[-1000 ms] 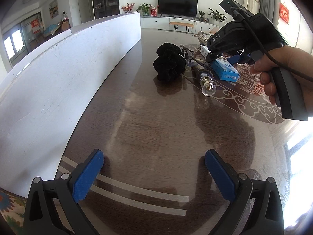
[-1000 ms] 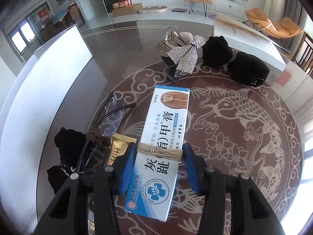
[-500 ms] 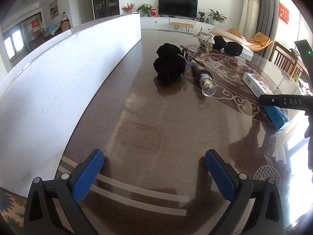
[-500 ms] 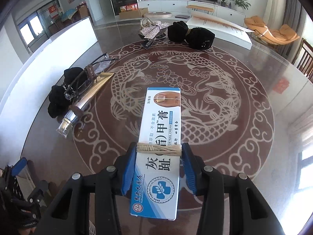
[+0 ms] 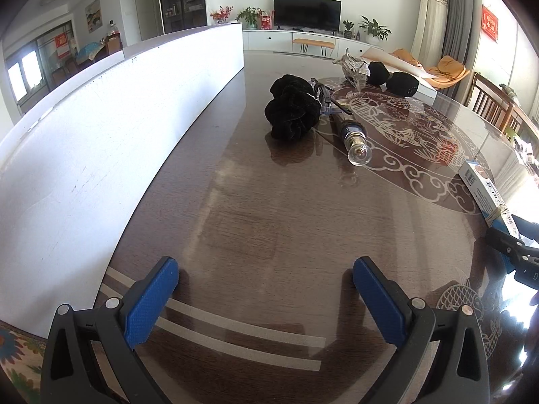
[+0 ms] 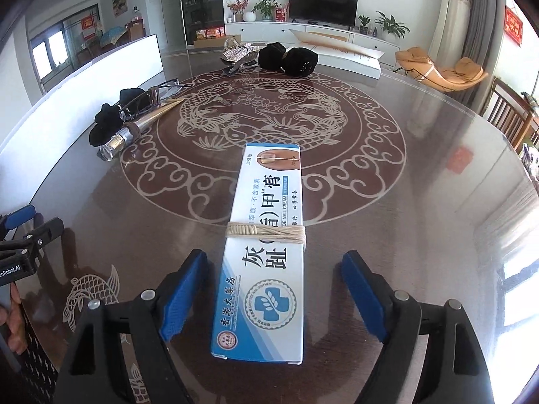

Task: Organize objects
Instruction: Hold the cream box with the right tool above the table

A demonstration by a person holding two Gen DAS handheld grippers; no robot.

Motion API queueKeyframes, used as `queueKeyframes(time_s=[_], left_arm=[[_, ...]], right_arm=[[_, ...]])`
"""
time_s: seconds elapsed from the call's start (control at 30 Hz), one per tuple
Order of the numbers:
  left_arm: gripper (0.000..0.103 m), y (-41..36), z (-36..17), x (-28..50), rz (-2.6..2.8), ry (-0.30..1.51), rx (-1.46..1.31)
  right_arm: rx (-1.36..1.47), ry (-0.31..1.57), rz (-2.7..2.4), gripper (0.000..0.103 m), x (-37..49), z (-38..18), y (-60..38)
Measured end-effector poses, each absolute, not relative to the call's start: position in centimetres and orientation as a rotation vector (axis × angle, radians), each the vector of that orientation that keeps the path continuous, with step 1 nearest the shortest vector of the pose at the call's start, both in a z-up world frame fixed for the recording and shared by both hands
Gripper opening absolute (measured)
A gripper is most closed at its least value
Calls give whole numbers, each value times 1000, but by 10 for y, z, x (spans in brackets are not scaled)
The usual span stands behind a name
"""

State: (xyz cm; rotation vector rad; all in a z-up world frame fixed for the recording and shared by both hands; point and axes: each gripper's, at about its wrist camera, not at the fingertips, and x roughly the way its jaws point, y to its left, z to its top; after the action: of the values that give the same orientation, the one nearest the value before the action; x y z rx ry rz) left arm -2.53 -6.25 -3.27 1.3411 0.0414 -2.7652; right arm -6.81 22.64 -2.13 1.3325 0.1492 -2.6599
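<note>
A blue and white nail cream box with string wound around it lies flat on the round table, between the jaws of my right gripper, which is open and clear of its sides. The box also shows at the right edge of the left wrist view. My left gripper is open and empty over bare table near the front. A black cloth bundle, glasses and a gold tube with a clear cap lie together further out.
A tall white board stands along the table's left side. A patterned bow, two black pouches and a white flat box sit at the far edge. Wooden chairs stand to the right.
My right gripper carried the box from beside the glasses and tube back to the table's near right side, set it down and opened. The left gripper has not moved.
</note>
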Motion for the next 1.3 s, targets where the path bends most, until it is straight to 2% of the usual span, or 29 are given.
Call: queueKeyframes(time_s=[0.3, 0.53, 1.2, 1.3], left_arm=[[103, -63, -33, -25, -2766, 41, 1341], [103, -63, -33, -26, -2767, 42, 1340], [103, -63, -33, -24, -2767, 41, 1343], [103, -64, -32, -28, -2756, 48, 1411]], right_arm=[[1342, 141, -2658, 96, -69, -25, 225], [1356, 134, -2664, 100, -70, -26, 226], [1363, 130, -2667, 102, -70, -26, 226], [1363, 130, -2667, 103, -70, -26, 226]])
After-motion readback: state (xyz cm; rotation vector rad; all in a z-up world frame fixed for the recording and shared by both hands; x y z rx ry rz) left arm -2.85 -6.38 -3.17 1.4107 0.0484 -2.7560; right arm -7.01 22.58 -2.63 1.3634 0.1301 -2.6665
